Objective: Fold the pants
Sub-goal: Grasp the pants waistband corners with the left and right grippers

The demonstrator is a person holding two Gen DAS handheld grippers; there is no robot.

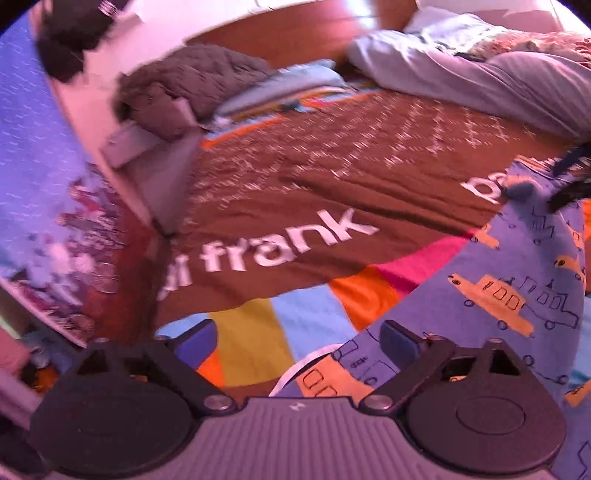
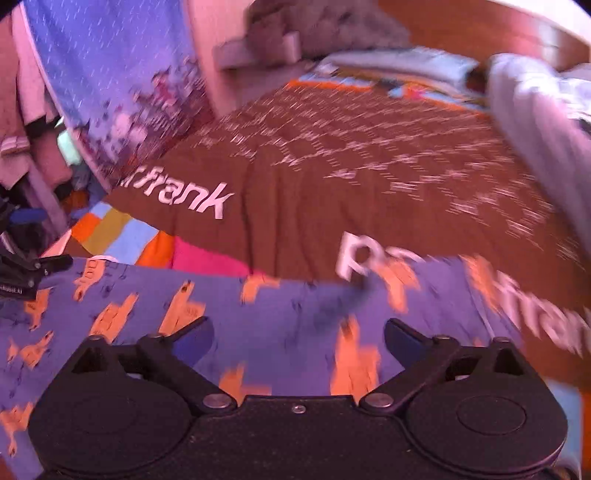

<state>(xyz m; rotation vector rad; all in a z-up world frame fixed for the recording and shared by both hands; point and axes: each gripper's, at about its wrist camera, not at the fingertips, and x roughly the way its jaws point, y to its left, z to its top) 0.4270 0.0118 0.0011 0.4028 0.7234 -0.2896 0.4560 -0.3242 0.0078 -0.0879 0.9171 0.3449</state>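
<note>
Both hand-held grippers stand wide and empty: left gripper (image 1: 297,341), right gripper (image 2: 299,338). Blue cotton pants with orange cars (image 2: 258,302) fill the right view's lower half, over a brown lettered bedspread (image 1: 314,192). Each should pinch an edge squarely before folding.

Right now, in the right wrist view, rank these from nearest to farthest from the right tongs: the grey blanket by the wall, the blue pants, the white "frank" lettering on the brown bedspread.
1. Blue pants, directly under the right tongs.
2. "frank" lettering, mid-bed, upper left.
3. Grey blanket, at the far end by the wall.
</note>
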